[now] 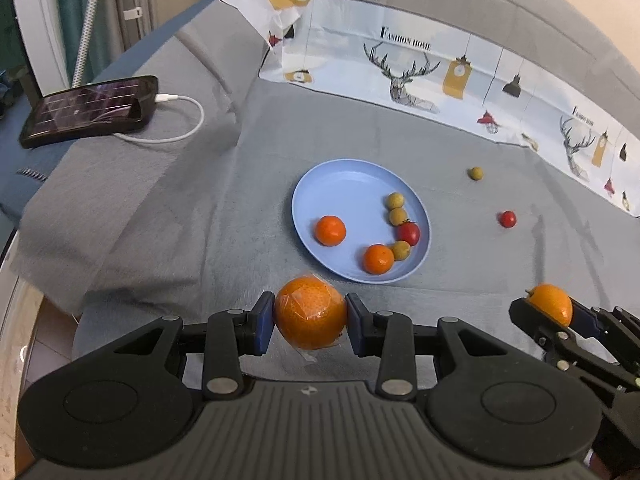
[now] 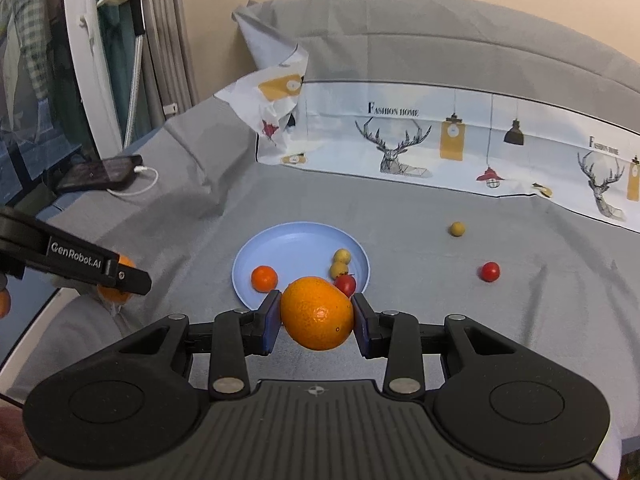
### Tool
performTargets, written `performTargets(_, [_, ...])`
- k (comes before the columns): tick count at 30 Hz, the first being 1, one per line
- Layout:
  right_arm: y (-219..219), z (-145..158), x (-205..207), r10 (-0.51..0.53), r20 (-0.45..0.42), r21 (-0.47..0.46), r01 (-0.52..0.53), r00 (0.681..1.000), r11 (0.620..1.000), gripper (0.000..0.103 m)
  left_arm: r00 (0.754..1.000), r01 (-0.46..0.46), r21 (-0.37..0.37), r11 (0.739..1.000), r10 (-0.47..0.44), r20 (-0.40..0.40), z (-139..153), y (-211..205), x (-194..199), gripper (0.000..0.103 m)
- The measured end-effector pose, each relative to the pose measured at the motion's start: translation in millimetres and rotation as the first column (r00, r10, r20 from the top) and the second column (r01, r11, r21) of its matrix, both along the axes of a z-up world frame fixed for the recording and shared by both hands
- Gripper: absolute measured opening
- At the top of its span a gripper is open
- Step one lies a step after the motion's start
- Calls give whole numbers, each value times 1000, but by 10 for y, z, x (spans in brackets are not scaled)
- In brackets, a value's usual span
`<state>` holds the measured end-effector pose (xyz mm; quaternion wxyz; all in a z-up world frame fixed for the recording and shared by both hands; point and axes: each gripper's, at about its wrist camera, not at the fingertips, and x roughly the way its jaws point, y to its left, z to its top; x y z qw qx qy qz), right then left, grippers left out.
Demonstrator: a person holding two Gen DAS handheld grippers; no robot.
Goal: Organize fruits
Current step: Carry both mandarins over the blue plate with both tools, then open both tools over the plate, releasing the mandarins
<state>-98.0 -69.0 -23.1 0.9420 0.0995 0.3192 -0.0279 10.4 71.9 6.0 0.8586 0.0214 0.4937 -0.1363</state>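
Observation:
My left gripper (image 1: 310,322) is shut on a plastic-wrapped orange (image 1: 310,312), held just in front of the blue plate (image 1: 340,184). My right gripper (image 2: 316,318) is shut on a bare orange (image 2: 316,312) near the plate's (image 2: 296,236) front edge. It also shows at the right of the left wrist view (image 1: 550,306). The plate holds two small tangerines (image 1: 330,230), three yellow-brown longans (image 1: 395,201) and a cherry tomato (image 1: 409,233). One longan (image 1: 475,173) and one cherry tomato (image 1: 507,219) lie loose on the grey cloth right of the plate.
A phone (image 1: 90,110) with a white charging cable (image 1: 180,120) lies at the far left. A white deer-print cloth (image 1: 420,68) runs along the back. The grey cloth's (image 1: 140,220) left edge drops off near the phone.

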Motion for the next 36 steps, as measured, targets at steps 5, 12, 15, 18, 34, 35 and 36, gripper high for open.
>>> performTargets(5, [-10, -205, 337, 18, -49, 9, -17, 999, 1000, 39, 1000, 13, 47, 999, -12, -24, -179, -176, 355, 41])
performTargets(12, [-87, -563, 893, 41, -124, 43, -36, 991, 998, 39, 997, 42, 97, 994, -35, -75, -514, -467, 920, 41])
performTargets(15, [-103, -694, 1119, 60, -143, 41, -55, 988, 998, 39, 994, 63, 113, 992, -53, -90, -650, -598, 1147, 41])
performTargets(18, [-123, -827, 1342, 81, -160, 46, -74, 984, 996, 39, 993, 87, 138, 987, -75, -88, -792, -725, 1356, 41])
performTargets(34, [-108, -1009, 1829, 71, -144, -9, -73, 987, 997, 83, 992, 81, 169, 982, -95, 77, -684, -829, 1613, 103])
performTargets(35, [-133, -959, 1747, 48, -139, -5, -49, 989, 999, 87, 992, 80, 172, 982, -95, 81, -628, -787, 1538, 103])
performTargets(36, [-156, -916, 1655, 36, -141, 4, -36, 989, 999, 90, 993, 73, 171, 983, -88, 79, -582, -726, 1439, 103])
